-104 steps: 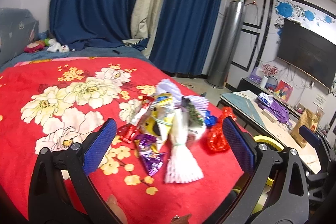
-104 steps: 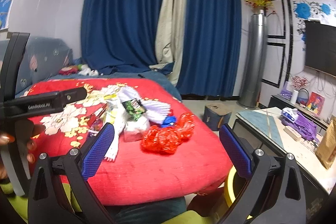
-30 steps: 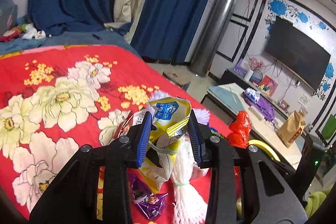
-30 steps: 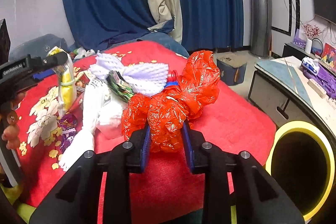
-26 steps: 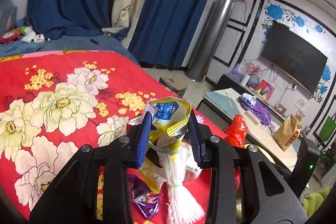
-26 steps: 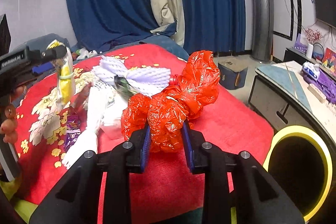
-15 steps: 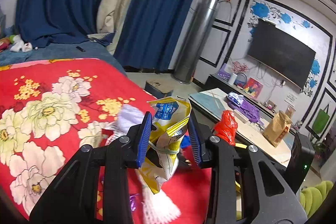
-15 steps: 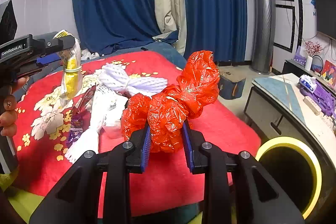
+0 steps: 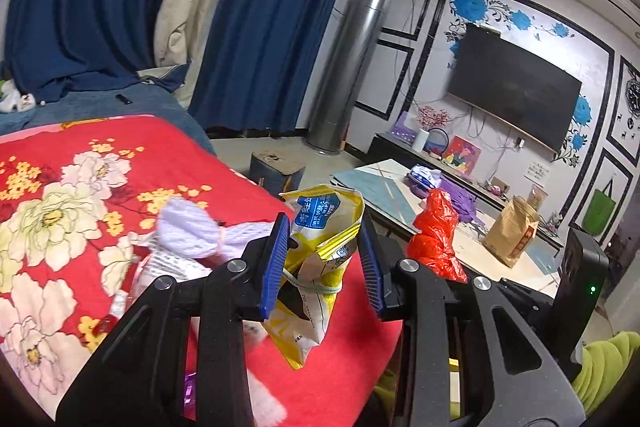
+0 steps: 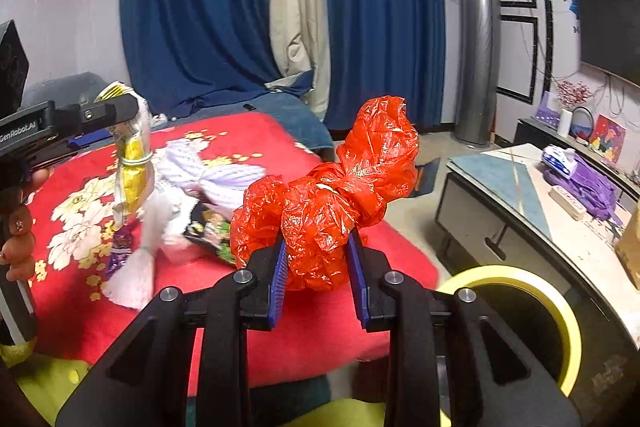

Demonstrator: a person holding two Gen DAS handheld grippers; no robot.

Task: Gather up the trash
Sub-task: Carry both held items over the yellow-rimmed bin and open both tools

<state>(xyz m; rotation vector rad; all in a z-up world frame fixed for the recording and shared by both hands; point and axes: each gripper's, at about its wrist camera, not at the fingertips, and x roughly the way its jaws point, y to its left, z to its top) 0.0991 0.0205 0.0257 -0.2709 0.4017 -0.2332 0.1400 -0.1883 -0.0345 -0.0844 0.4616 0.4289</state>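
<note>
We carry two pieces at once: the left tool (image 9: 324, 263) pinches a yellow packet (image 9: 320, 255), the right tool (image 10: 318, 267) a red bag (image 10: 332, 195). The bin (image 10: 560, 311) sits low, right of the right tool. We should keep both pinches firm and let go only over its mouth. The left tool's side reads "GenRobot.AI"; the packet's print is unreadable.

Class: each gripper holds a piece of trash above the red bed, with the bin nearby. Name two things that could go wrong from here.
1. The crumpled red plastic bag bulges beyond the right gripper; it might snag on the yellow-rimmed bin.
2. The yellow snack packet hangs loosely from the left gripper and might slip out.
</note>
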